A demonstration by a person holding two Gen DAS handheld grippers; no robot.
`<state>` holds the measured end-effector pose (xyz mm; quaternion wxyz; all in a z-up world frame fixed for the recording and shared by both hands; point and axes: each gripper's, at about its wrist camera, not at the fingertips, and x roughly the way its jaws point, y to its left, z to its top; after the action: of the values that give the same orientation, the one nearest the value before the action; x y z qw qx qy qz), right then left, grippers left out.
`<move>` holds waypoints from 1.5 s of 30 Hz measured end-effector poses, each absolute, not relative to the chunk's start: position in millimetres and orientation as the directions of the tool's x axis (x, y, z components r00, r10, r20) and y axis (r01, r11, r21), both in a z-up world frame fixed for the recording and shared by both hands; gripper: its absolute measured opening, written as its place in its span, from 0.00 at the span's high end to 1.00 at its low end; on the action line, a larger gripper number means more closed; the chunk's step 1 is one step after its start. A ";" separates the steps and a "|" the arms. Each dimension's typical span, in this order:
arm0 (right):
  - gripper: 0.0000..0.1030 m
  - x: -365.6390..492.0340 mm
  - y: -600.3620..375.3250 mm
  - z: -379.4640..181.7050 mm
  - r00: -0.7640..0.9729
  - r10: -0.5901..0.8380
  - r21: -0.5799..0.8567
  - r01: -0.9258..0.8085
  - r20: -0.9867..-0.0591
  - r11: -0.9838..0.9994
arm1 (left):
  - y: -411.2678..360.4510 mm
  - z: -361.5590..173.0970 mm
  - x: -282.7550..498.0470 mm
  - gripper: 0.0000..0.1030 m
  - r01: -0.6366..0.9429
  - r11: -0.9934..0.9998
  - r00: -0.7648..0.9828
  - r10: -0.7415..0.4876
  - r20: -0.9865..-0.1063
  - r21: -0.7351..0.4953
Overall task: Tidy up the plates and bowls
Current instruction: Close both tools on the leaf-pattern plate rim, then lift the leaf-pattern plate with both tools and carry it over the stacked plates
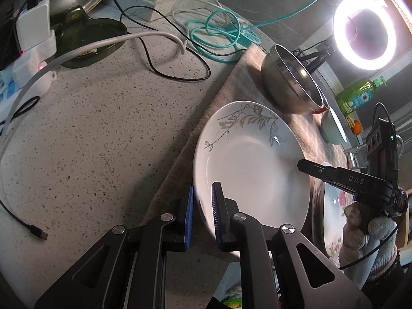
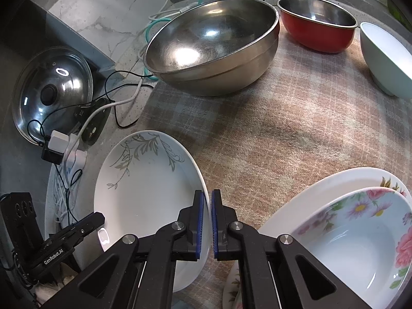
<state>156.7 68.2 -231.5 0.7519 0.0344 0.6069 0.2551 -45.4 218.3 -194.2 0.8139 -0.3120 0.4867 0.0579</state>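
The white round plate with a grey leaf pattern [image 2: 144,195] lies at the left edge of the plaid cloth [image 2: 283,134] on the speckled table [image 1: 90,128]. The left gripper [image 1: 202,216] and the right gripper [image 2: 207,225] each have their fingers clenched on opposite sides of its rim. To carry it well, lift both sides evenly and keep it level. The stack of flowered dishes [image 2: 360,221] just beside it looks the likely place; clear their rims when lowering.
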 end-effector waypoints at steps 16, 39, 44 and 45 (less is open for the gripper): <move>0.96 155.0 62.9 -217.3 0.147 0.457 0.389 -0.340 -0.877 0.856 | 219.5 -181.0 -45.7 0.88 -0.398 0.801 0.547 -0.185 -0.817 -0.447; 0.96 136.4 -0.6 -171.1 0.247 0.489 0.417 -0.292 -0.836 0.861 | 177.8 -140.0 -29.0 0.88 -0.293 0.841 0.590 -0.215 -0.778 -0.454; 0.96 130.0 -28.3 -162.8 0.278 0.482 0.419 -0.258 -0.831 0.871 | 157.4 -134.3 -21.5 0.88 -0.250 0.853 0.592 -0.240 -0.770 -0.458; 0.96 129.3 -33.2 -161.7 0.283 0.481 0.419 -0.252 -0.830 0.872 | 152.6 -133.6 -19.9 0.88 -0.242 0.855 0.591 -0.246 -0.769 -0.459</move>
<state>129.3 -33.2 -161.7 0.7942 0.1033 0.5526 0.2307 -19.9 152.6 -133.6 0.8501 -0.2694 0.4524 -0.0012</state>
